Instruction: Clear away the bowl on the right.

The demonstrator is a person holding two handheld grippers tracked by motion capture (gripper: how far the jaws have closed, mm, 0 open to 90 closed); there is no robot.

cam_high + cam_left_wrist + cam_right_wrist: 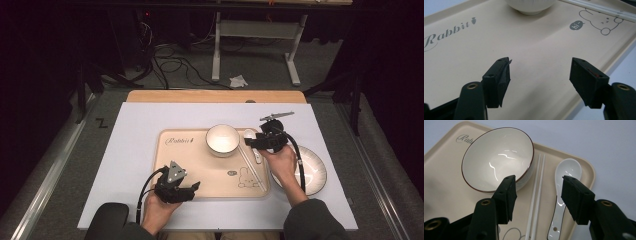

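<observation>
Nearest the person, the left gripper [192, 187] hovers at the six o'clock edge of the smooth beige tray [200, 175], its matte black jaws spread and holding nothing. Toward three o'clock, the right gripper [537, 186] is also spread, empty, above slim white chopsticks [536, 195] and a glossy white spoon [566, 172]. At twelve o'clock sits a round glazed bowl [496, 157] with a dark rim.
</observation>
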